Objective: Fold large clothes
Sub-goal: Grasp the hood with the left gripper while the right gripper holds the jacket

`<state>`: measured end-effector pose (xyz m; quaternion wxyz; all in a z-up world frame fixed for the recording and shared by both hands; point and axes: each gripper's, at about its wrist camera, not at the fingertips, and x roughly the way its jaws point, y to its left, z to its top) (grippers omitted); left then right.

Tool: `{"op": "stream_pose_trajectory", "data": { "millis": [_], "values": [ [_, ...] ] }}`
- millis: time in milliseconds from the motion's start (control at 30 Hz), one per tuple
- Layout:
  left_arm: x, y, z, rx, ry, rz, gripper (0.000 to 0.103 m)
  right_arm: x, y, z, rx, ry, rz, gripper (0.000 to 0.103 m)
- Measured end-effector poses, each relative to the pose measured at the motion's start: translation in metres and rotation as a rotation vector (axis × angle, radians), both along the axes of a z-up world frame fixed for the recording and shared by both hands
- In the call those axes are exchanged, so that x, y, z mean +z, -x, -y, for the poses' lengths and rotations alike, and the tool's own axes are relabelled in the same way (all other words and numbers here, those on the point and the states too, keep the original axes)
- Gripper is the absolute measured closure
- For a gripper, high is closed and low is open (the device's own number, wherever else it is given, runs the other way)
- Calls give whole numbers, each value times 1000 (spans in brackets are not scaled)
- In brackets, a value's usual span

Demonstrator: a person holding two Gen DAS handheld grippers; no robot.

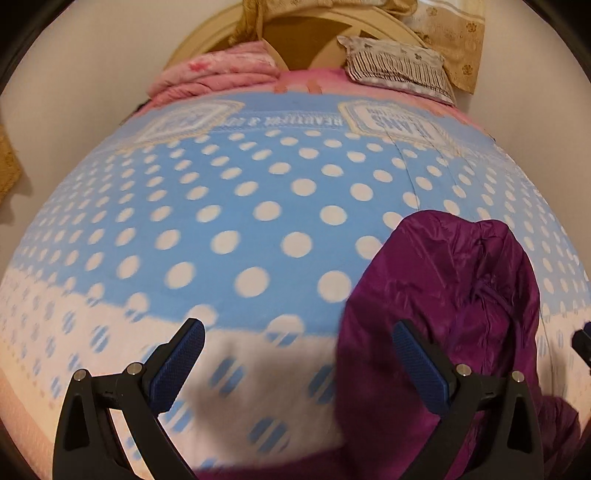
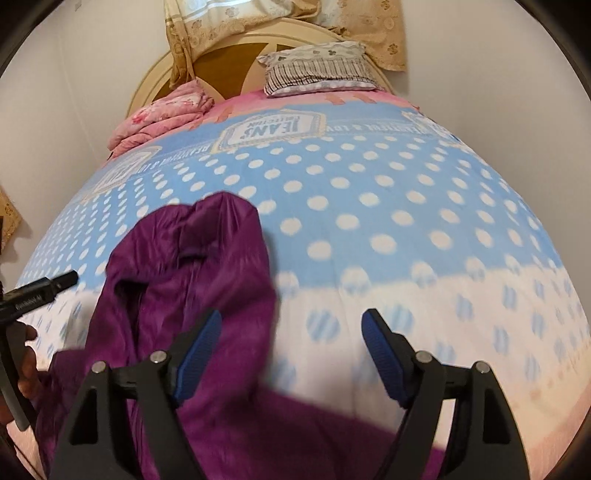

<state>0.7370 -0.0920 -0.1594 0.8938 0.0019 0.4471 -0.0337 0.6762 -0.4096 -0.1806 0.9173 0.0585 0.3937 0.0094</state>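
Observation:
A purple padded jacket [image 1: 454, 295] lies crumpled on the blue polka-dot bedspread [image 1: 258, 192]. In the left wrist view it fills the lower right. My left gripper [image 1: 295, 343] is open and empty above the bedspread, its right finger over the jacket's edge. In the right wrist view the jacket [image 2: 199, 280] lies at the lower left and runs under the frame's bottom. My right gripper [image 2: 291, 332] is open and empty, its left finger over the jacket. The left gripper's tip [image 2: 55, 280] and the hand show at the far left.
A folded pink quilt [image 1: 218, 77] and a striped pillow [image 1: 395, 66] lie at the head of the bed by the cream headboard [image 2: 221, 59]. A beige curtain [image 2: 373, 33] hangs behind. White walls flank the bed.

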Motion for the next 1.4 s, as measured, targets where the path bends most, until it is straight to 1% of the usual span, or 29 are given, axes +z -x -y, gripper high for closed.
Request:
{"op": "stream_pose_trajectory", "data": {
  "millis": [133, 167, 233, 300, 333, 367, 400, 433, 467, 500, 533, 567, 600, 667, 733, 800, 867, 900, 1000, 1100, 1167, 1200, 1233, 1267, 1300, 1333, 1400],
  "values": [
    [-12, -20, 14, -30, 17, -8, 1, -11, -37, -14, 35, 61, -2, 20],
    [-16, -24, 17, -46, 25, -10, 1, -13, -42, -16, 36, 65, -1, 20],
    [-23, -31, 21, -56, 15, -23, 1, -21, -54, -19, 39, 73, -14, 20],
    [-30, -35, 22, -73, 38, -29, 2, -31, -61, -19, 29, 81, -33, 20],
    [-34, -36, 24, -77, 41, -27, 9, -39, -64, -18, 30, 79, -53, 21],
    [-36, -36, 25, -92, 54, -30, 18, -46, -67, -16, 32, 80, -77, 27],
    [-40, -36, 26, -119, 73, -44, 50, -53, -69, -15, 39, 79, -100, 37],
    [-45, -36, 30, -158, 99, -77, 95, -59, -70, -15, 56, 70, -126, 65],
    [-49, -36, 34, -199, 118, -117, 100, -59, -68, -16, 62, 79, -116, 78],
    [-45, -31, 37, -206, 96, -94, 101, -57, -66, -18, 85, 81, -112, 90],
    [-35, -23, 41, -214, 60, -32, 101, -54, -64, -22, 100, 97, -115, 96],
    [-24, -15, 44, -234, 39, 26, 101, -46, -58, -26, 110, 126, -95, 97],
    [-14, -7, 46, -251, 27, 56, 101, -38, -51, -28, 117, 148, -65, 97],
    [3, 3, 45, -262, 31, 80, 101, -23, -38, -29, 122, 159, -23, 98],
    [20, 18, 39, -268, 27, 123, 101, -5, -18, -27, 119, 158, 31, 98],
    [33, 32, 30, -267, 45, 149, 101, 6, -1, -27, 113, 161, 69, 98],
    [41, 45, 22, -269, 54, 171, 101, 15, 20, -24, 104, 148, 109, 98],
    [45, 54, 17, -272, 70, 185, 101, 20, 31, -23, 97, 140, 130, 98],
    [57, 86, 5, -276, 107, 266, 101, 28, 61, -23, 93, 117, 187, 98],
    [66, 122, -2, -268, 118, 399, 101, 33, 84, -26, 87, 104, 258, 98],
    [70, 155, -4, -263, 81, 548, 101, 36, 106, -35, 103, 134, 339, 98],
    [68, 172, -3, -267, 50, 613, 99, 35, 112, -38, 118, 148, 364, 98],
    [64, 185, -3, -262, 21, 656, 98, 32, 122, -42, 142, 168, 391, 98],
    [58, 198, -3, -269, 4, 669, 98, 28, 131, -43, 151, 182, 410, 97],
    [52, 207, -1, -294, -18, 658, 98, 24, 139, -41, 165, 171, 418, 96],
    [47, 215, -2, -314, -33, 648, 98, 18, 147, -37, 181, 148, 406, 96],
    [36, 238, -11, -352, -25, 623, 97, 10, 161, -32, 189, 148, 383, 96]
  ]
}}
